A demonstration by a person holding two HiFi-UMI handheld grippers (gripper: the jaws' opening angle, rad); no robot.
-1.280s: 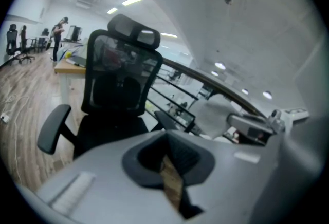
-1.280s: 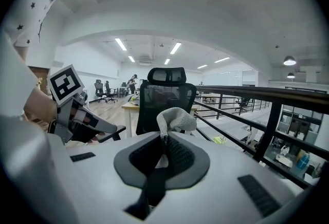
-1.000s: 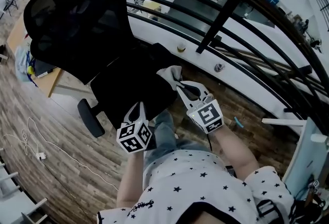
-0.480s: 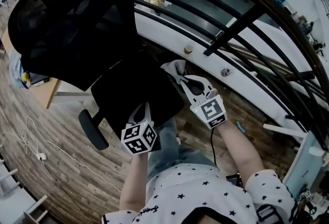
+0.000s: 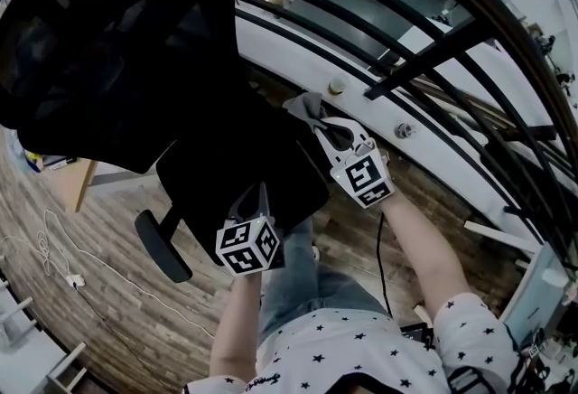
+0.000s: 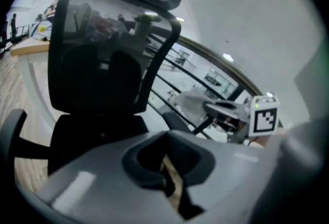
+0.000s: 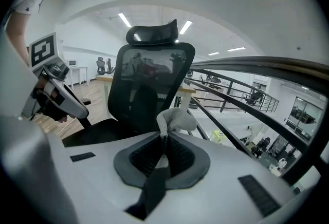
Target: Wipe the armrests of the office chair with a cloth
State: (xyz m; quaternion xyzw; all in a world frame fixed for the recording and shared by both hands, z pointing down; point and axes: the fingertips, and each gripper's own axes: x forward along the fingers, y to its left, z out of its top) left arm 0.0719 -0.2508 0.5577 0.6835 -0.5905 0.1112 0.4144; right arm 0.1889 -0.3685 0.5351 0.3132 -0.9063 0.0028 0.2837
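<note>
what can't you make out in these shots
- Armrest under the cloth: the cloth and right tool cover it in the head view. It is only a dark shape in the left gripper view, so I cannot tell if the cloth touches it.
- Chair base and wheels: hidden under the seat in the head view and below the frame in both gripper views.
- Items on desks beyond the railing: too small.

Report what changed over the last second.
The right gripper carried the grey cloth slightly forward along the side of the office chair nearest the railing, and the view closed in on the chair. Unchanged: right jaws clamped on the cloth, left gripper shut and empty at the chair's front edge.
</note>
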